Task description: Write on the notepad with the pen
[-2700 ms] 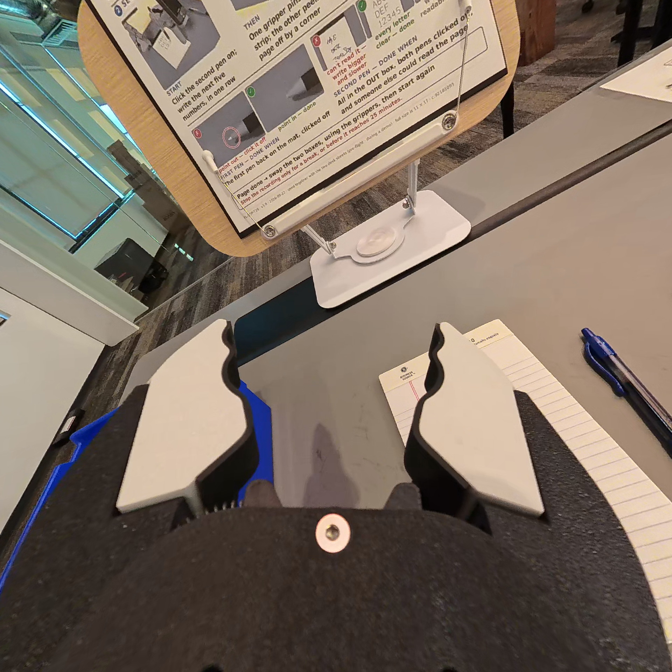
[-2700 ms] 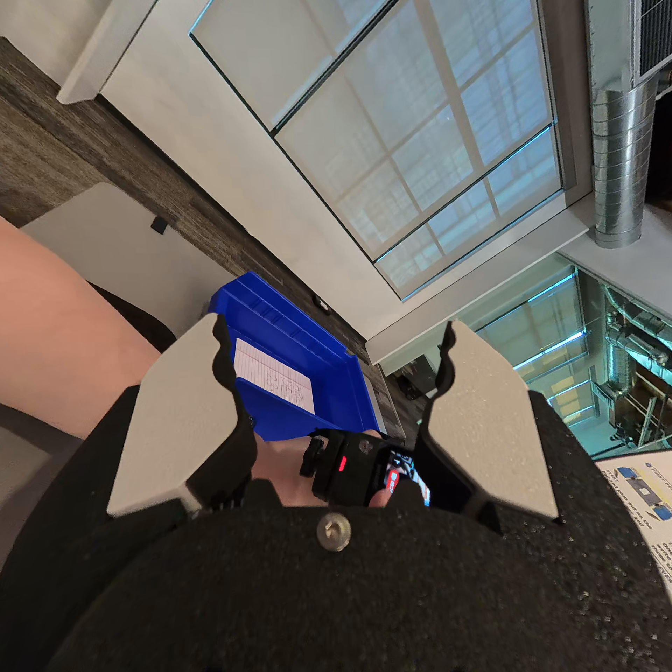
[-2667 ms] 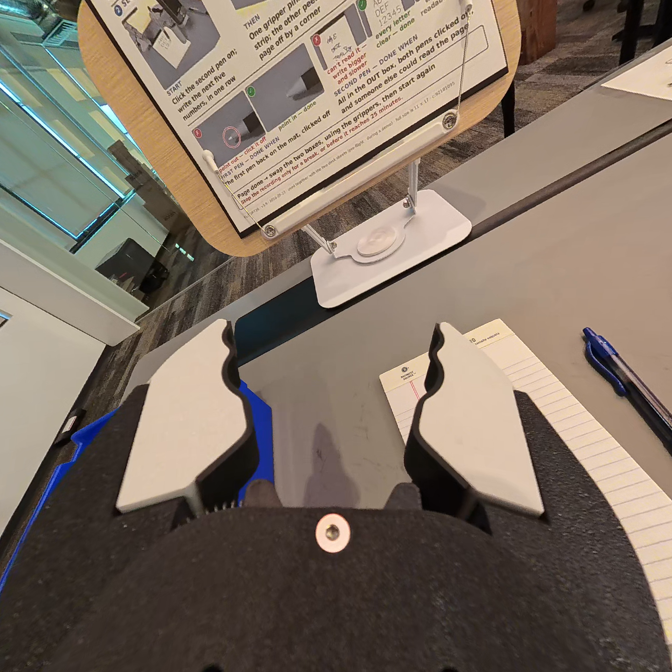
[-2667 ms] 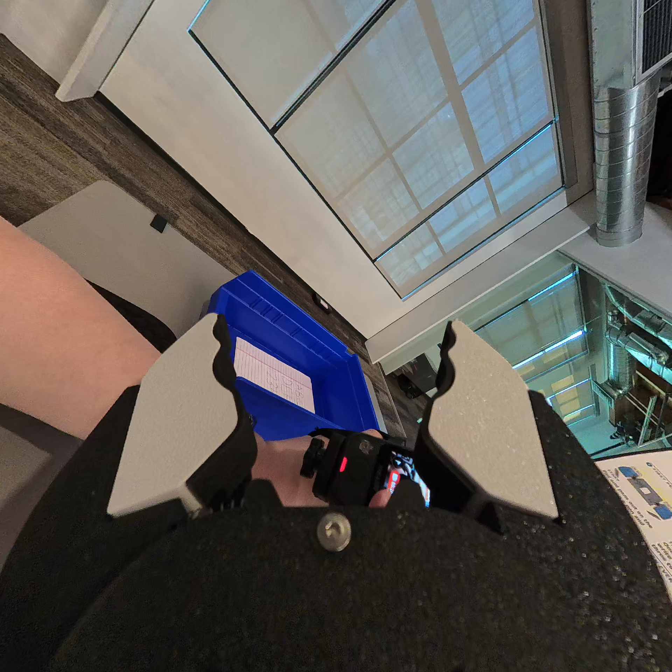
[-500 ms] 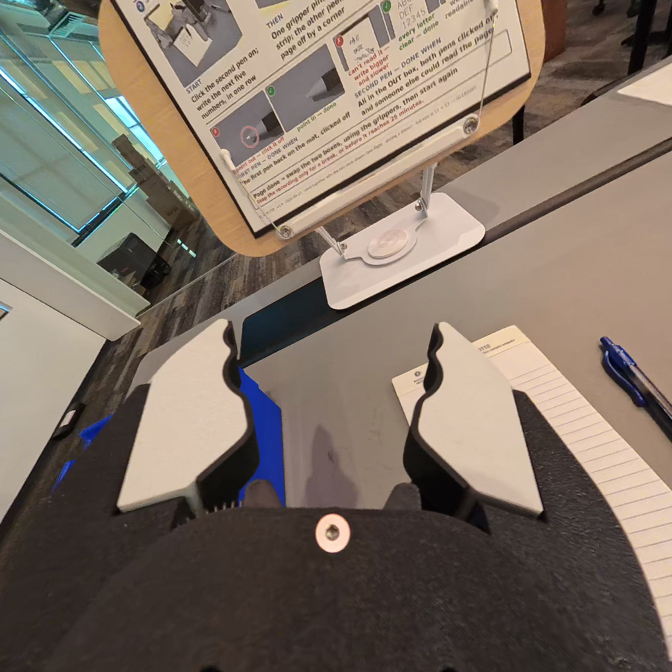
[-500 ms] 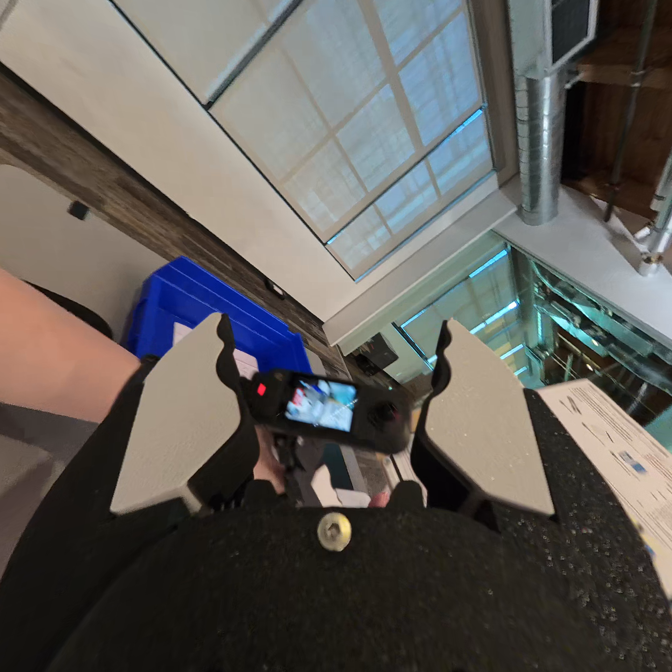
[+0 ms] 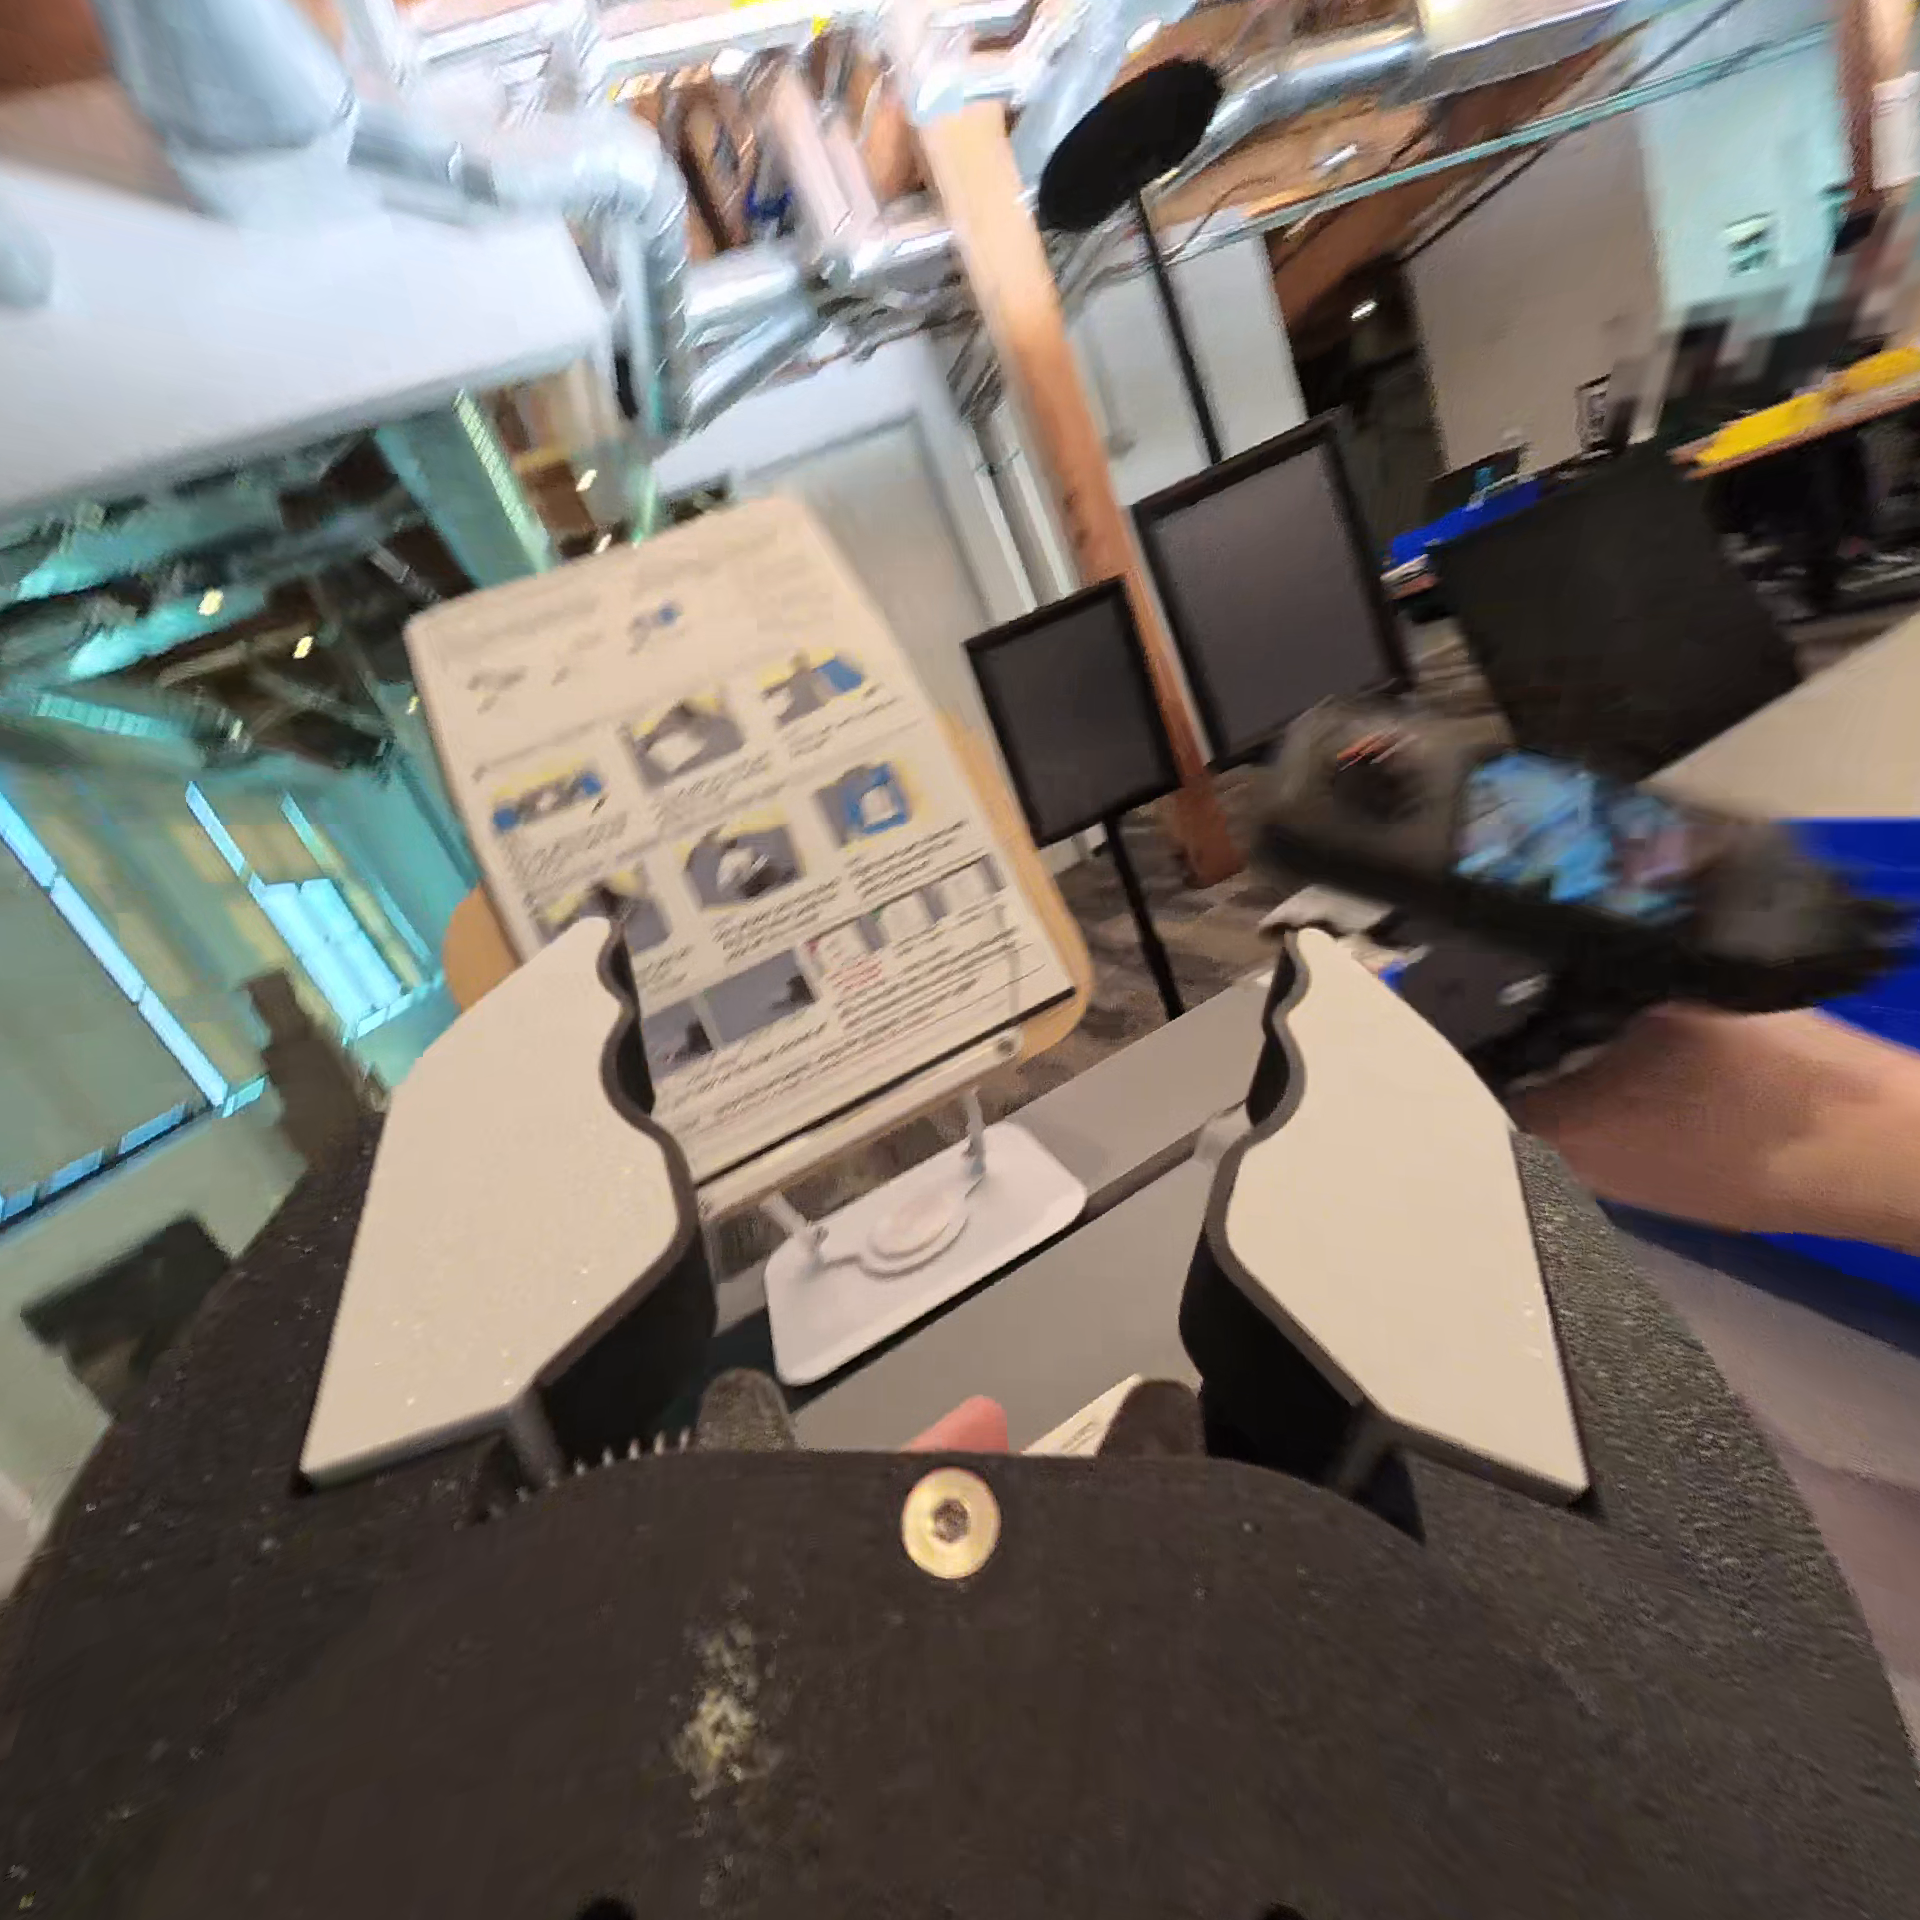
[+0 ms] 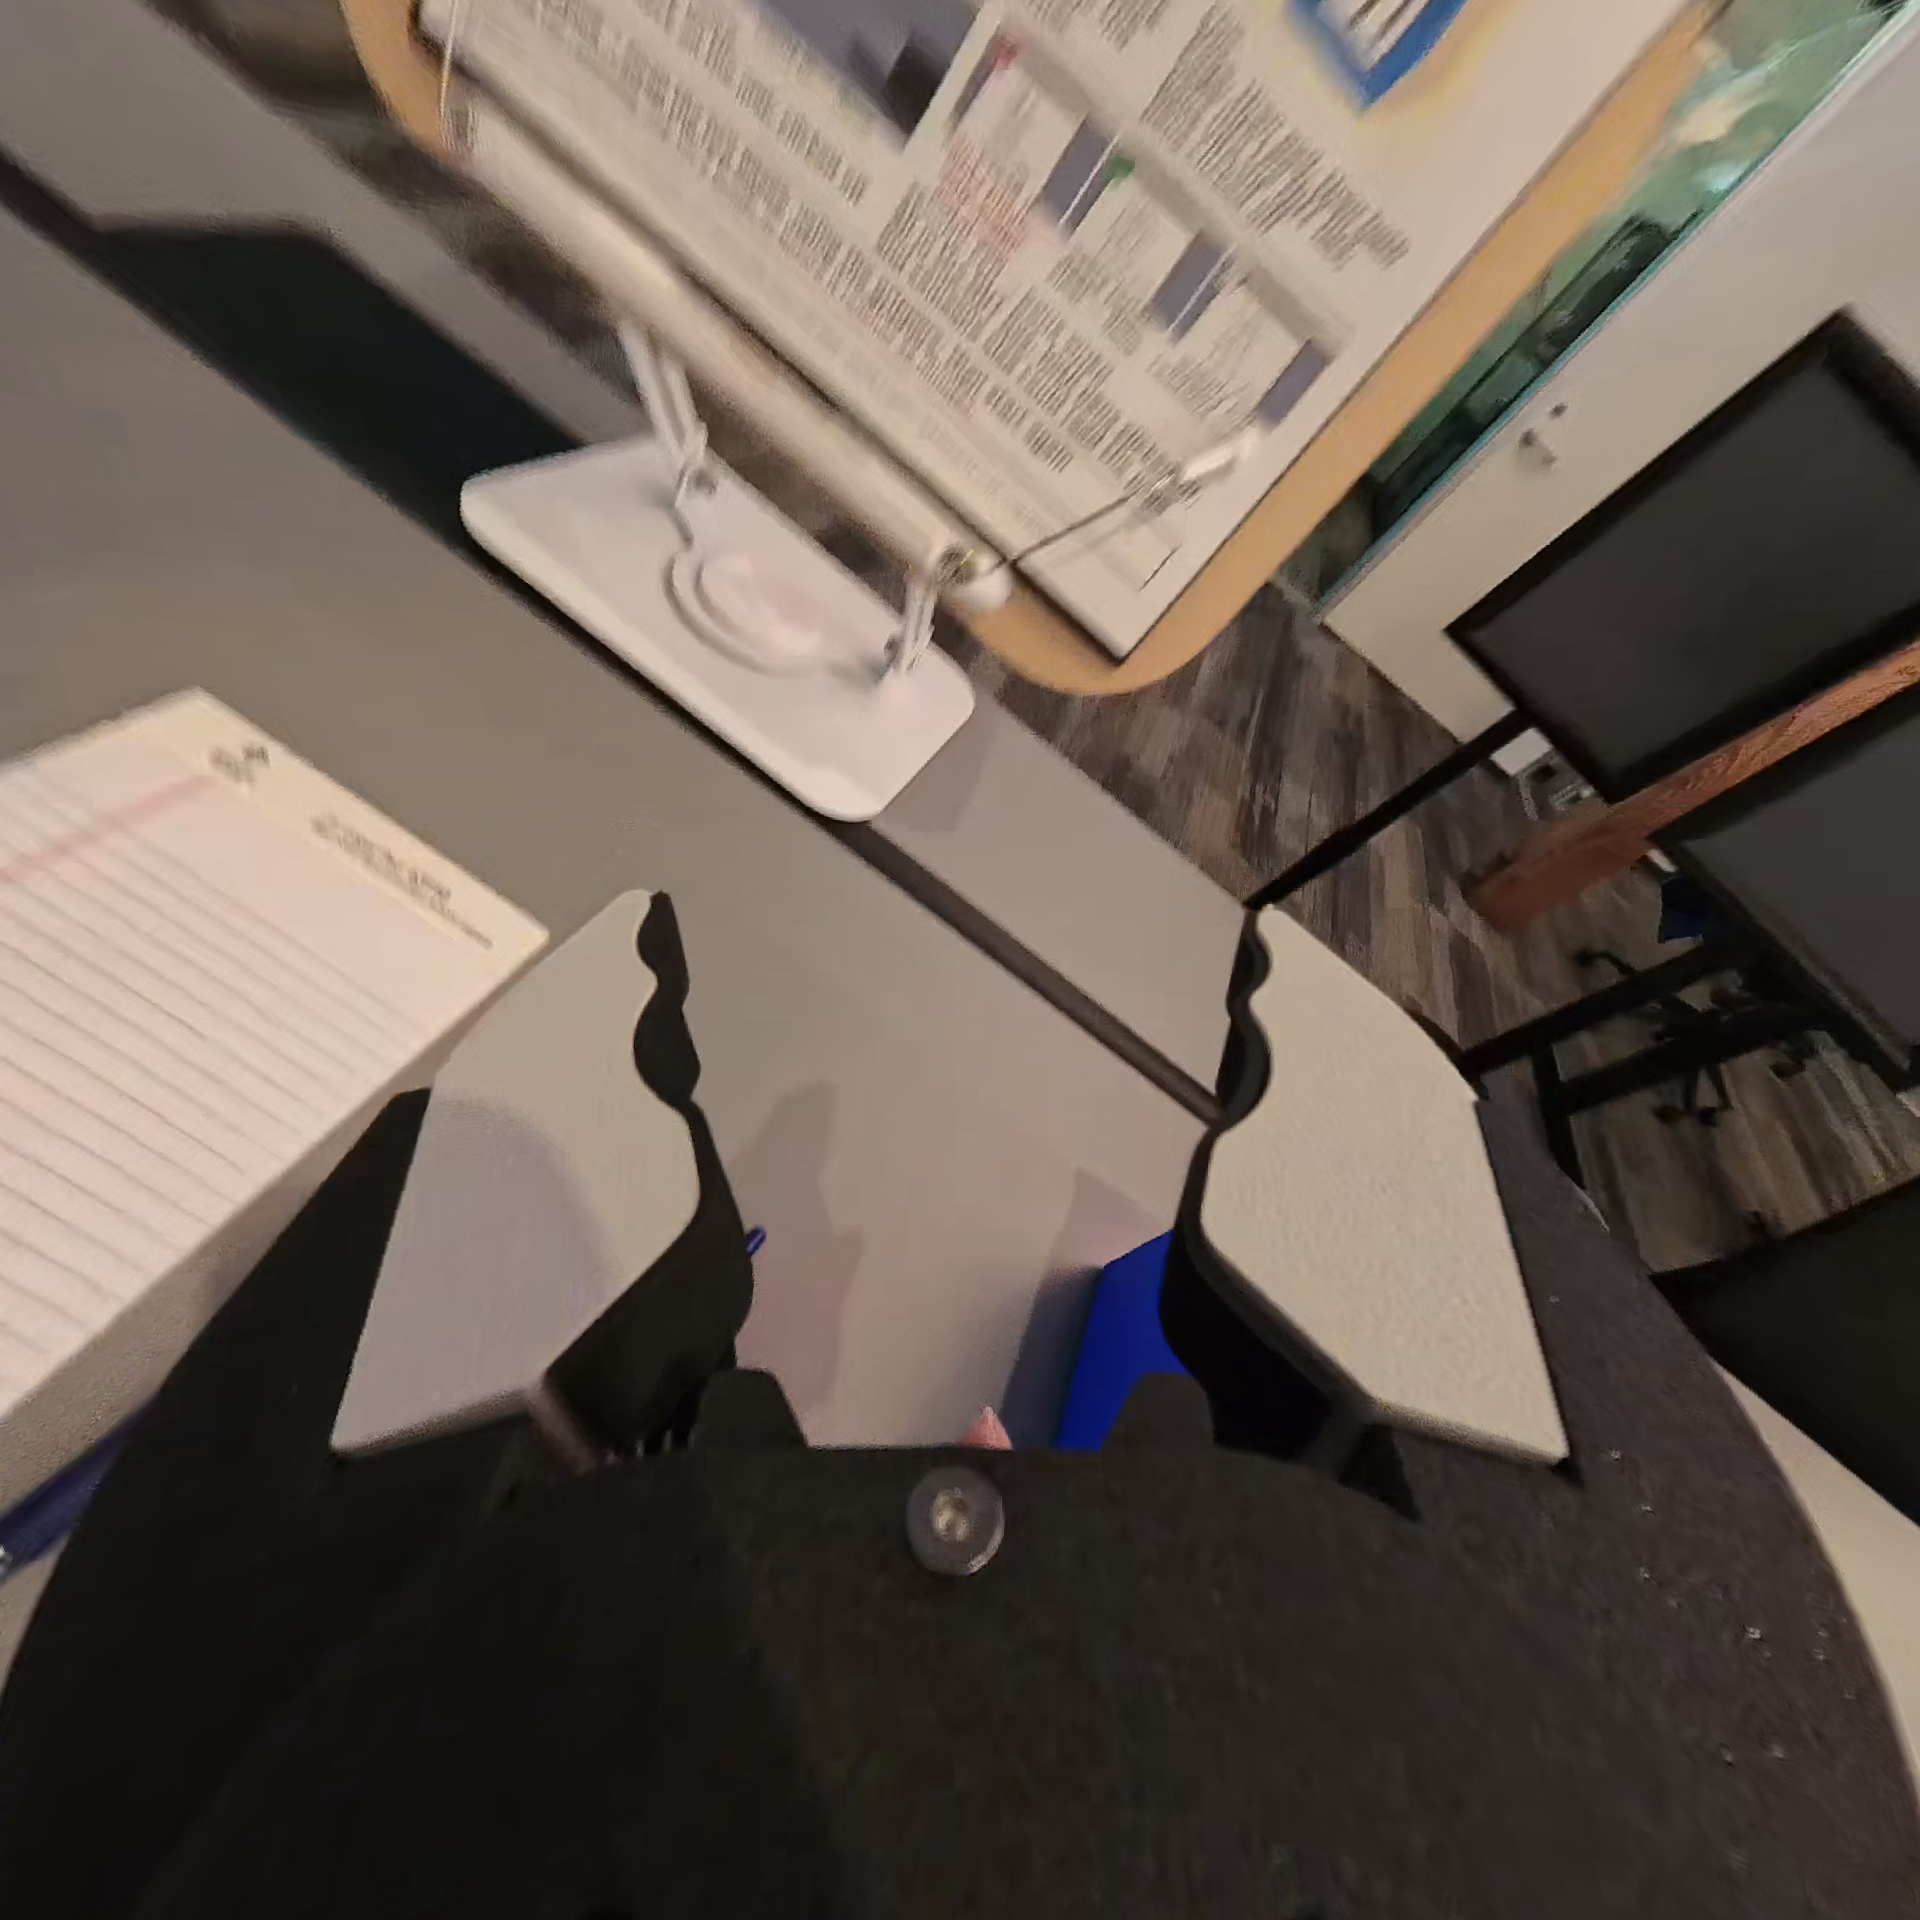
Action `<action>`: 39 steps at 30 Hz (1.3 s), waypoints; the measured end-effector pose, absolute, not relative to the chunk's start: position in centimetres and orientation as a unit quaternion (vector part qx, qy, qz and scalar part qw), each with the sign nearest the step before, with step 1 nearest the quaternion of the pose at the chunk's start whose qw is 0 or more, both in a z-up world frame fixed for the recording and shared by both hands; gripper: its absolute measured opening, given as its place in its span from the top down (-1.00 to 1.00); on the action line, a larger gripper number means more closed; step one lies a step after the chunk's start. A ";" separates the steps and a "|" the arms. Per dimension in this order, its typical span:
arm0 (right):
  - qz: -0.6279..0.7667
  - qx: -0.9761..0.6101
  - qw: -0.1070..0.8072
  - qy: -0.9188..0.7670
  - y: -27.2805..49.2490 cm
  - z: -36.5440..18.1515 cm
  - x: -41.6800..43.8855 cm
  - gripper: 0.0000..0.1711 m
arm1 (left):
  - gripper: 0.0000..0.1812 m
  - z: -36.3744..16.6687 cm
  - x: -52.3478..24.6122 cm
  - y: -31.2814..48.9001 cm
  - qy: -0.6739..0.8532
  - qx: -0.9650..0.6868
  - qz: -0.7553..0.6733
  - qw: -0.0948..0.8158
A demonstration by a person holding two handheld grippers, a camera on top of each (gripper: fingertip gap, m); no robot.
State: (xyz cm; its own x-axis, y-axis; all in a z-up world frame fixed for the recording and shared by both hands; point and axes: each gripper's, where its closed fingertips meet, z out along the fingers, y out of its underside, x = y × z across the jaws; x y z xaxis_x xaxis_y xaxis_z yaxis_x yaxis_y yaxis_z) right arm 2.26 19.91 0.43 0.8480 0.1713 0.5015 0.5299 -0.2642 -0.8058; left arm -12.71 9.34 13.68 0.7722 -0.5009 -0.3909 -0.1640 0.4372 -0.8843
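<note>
R gripper [image 8: 956,997], fingers spread & empty, w/ blue pen [image 8: 42,1512] low beside its L finger, notepad [image 8: 197,966] beyond; L gripper [image 7: 951,1013] likewise agape, farther off.

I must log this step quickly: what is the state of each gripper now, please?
Left gripper: open, holding nothing.
Right gripper: open, holding nothing.

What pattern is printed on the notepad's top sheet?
The notepad is white with thin horizontal ruled lines and a pink margin line near its top edge; the right wrist view shows it best.
</note>
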 end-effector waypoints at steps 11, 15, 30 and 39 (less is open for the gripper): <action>-0.240 -0.763 0.516 -0.306 19.2 -2.3 -2.4 -0.17 | -0.30 15.5 -6.8 -4.2 0.390 -0.282 -0.261 0.837; -0.252 -0.753 0.514 -0.324 18.6 -2.2 -4.2 -0.16 | -0.27 14.6 -5.9 -6.2 0.412 -0.248 -0.257 0.838; -0.320 -0.734 0.482 -0.356 17.7 -3.5 -6.0 -0.15 | -0.16 13.3 -5.8 -7.9 0.449 -0.208 -0.261 0.829; -0.328 -0.733 0.472 -0.364 17.4 -3.7 -6.3 -0.14 | -0.15 12.1 -4.8 -6.7 0.474 -0.231 -0.237 0.816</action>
